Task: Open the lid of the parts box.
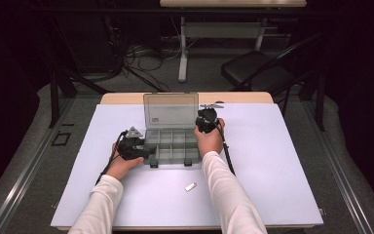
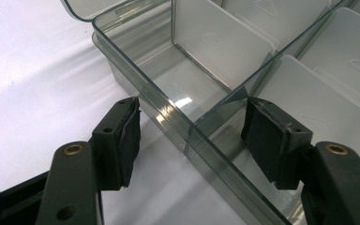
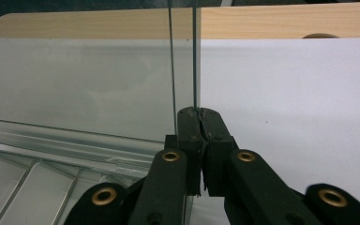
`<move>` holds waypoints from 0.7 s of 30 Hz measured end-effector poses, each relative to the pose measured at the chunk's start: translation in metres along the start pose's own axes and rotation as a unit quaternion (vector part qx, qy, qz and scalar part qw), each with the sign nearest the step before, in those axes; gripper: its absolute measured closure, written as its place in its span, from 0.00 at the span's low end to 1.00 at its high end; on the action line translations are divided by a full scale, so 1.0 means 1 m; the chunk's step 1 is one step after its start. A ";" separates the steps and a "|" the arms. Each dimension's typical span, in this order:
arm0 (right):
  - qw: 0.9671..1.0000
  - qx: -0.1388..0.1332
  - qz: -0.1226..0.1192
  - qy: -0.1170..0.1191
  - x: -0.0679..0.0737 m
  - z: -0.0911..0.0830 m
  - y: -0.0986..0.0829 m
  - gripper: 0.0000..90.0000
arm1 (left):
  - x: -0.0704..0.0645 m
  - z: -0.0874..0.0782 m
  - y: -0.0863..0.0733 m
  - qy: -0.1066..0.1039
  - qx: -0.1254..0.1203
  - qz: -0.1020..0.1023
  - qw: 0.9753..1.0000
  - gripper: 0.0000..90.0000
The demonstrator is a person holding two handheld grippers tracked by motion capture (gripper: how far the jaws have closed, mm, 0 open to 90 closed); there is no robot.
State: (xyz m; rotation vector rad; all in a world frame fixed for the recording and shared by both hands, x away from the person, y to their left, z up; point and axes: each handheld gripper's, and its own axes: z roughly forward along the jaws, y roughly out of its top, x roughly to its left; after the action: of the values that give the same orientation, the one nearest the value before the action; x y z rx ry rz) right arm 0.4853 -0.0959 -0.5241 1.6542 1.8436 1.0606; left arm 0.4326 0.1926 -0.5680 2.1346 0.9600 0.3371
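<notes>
Clear compartment organiser box (image 1: 171,145) sat mid-bench on the white sheet (image 1: 272,161), lid (image 1: 170,110) standing upright at the far side.

Right claw (image 3: 198,112) was closed tight on the lid's right edge, pads nearly meeting with just the thin panel between them. Left claw (image 2: 192,140) was wide open, straddling the box's left wall (image 2: 168,117): one pad (image 2: 127,140) outside over the sheet, the other (image 2: 267,140) inside a compartment, neither touching the wall as far as I could tell.

Risks as I saw them:
- The right grip was a narrow pinch at one corner of a thin, slick panel. Swinging the lid from there could twist it, stress the hinge, or let the edge slip out.
- With the left claw not clamped, the base was free. Any lid push likely dragged or tipped the light, empty box across the smooth sheet.
- If the left claw closed skewed, the inner pad could catch a divider (image 2: 225,42) and flex it.

Small white piece (image 1: 190,186) lay near the front of the bench, well apart from both.
</notes>
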 end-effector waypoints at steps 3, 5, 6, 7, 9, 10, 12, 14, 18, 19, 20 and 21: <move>1.000 0.003 0.002 -0.002 -0.001 0.002 0.000 0.98 | 0.000 0.000 0.000 -0.001 0.000 0.000 1.000 0.41; 1.000 0.003 0.002 -0.003 -0.001 0.003 0.001 0.98 | 0.000 0.000 0.000 -0.001 0.000 0.000 1.000 0.41; 1.000 0.003 0.002 -0.003 -0.001 0.003 0.001 0.98 | 0.000 0.000 0.000 -0.001 0.000 0.000 1.000 0.41; 1.000 0.004 0.002 -0.002 -0.001 0.003 0.001 0.98 | 0.000 0.000 0.000 -0.001 0.000 0.000 1.000 0.41; 1.000 0.006 0.003 -0.003 -0.001 0.004 0.001 0.98 | 0.000 0.000 0.000 -0.001 0.000 0.000 1.000 0.41; 1.000 0.006 0.003 -0.002 -0.001 0.004 0.001 0.98 | 0.000 0.000 0.000 -0.002 0.001 0.000 1.000 0.41; 1.000 0.005 0.004 -0.002 -0.001 0.005 0.001 0.98 | 0.000 0.000 0.000 -0.002 0.001 0.000 1.000 0.41; 1.000 0.007 0.004 -0.002 -0.002 0.005 0.001 0.98 | 0.001 0.000 0.000 -0.003 0.001 0.000 1.000 0.41; 1.000 0.008 0.009 0.000 -0.003 0.008 0.001 0.98 | 0.000 0.000 0.000 -0.002 0.001 0.000 1.000 0.41; 1.000 0.008 0.009 0.000 -0.003 0.008 0.001 0.98 | 0.000 0.000 0.000 -0.002 0.001 0.000 1.000 0.41; 1.000 0.009 0.012 0.002 -0.003 0.008 0.001 0.98 | 0.000 0.000 0.000 -0.002 0.001 0.000 1.000 0.41; 1.000 0.009 0.012 0.002 -0.003 0.008 0.001 0.98 | 0.000 0.000 0.000 -0.002 0.001 0.000 1.000 0.41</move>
State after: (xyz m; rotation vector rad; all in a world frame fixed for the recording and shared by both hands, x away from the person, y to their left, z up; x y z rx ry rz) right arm 0.4929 -0.0971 -0.5289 1.6889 1.8453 1.0600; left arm 0.4329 0.1930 -0.5680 2.1358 0.9579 0.3330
